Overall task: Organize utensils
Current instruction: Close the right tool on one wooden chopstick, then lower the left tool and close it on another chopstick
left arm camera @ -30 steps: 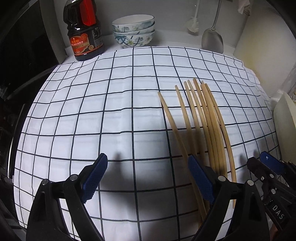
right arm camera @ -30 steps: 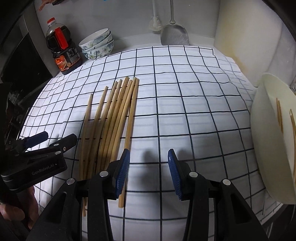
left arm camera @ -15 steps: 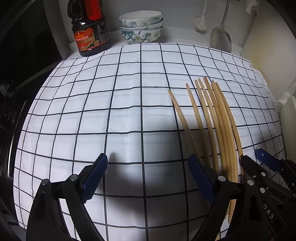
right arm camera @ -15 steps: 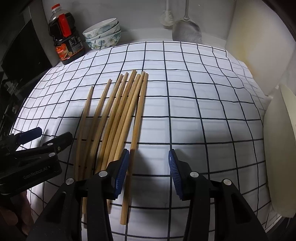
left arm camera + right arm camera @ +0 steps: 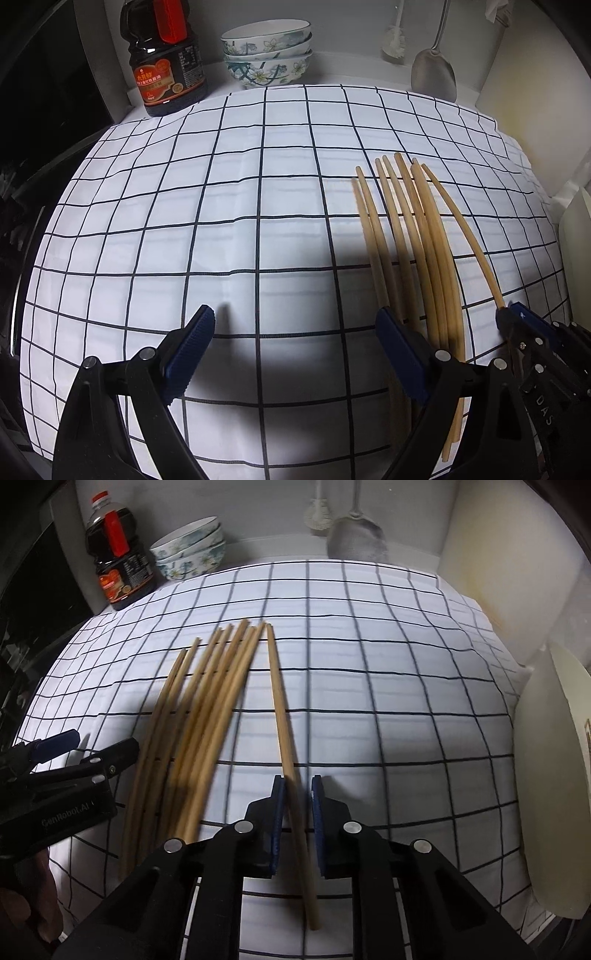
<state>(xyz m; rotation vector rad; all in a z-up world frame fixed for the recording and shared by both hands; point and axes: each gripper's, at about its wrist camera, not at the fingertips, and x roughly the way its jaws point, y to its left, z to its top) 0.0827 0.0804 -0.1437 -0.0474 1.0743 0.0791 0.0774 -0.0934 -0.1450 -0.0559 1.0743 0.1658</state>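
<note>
Several bamboo chopsticks (image 5: pixel 207 716) lie side by side on the checked cloth (image 5: pixel 369 701), fanned out at their far ends; they also show in the left wrist view (image 5: pixel 417 240). My right gripper (image 5: pixel 297 812) has its jaws nearly closed around the rightmost chopstick (image 5: pixel 282 720), which lies apart from the bundle; a small gap still shows on each side of it. In the left wrist view the right gripper (image 5: pixel 517 314) meets that chopstick (image 5: pixel 465 236). My left gripper (image 5: pixel 295 343) is wide open and empty over the cloth, left of the bundle.
A dark sauce bottle (image 5: pixel 166 62) and stacked floral bowls (image 5: pixel 267 51) stand at the back. A metal spatula (image 5: pixel 434 70) and a brush (image 5: pixel 395 37) hang on the back wall. A cream tray (image 5: pixel 554 794) with chopsticks in it sits at the right edge.
My right gripper has moved left over the rightmost chopstick and its jaws have narrowed around it. That chopstick has swung away from the bundle. The left gripper stays open and has shifted slightly.
</note>
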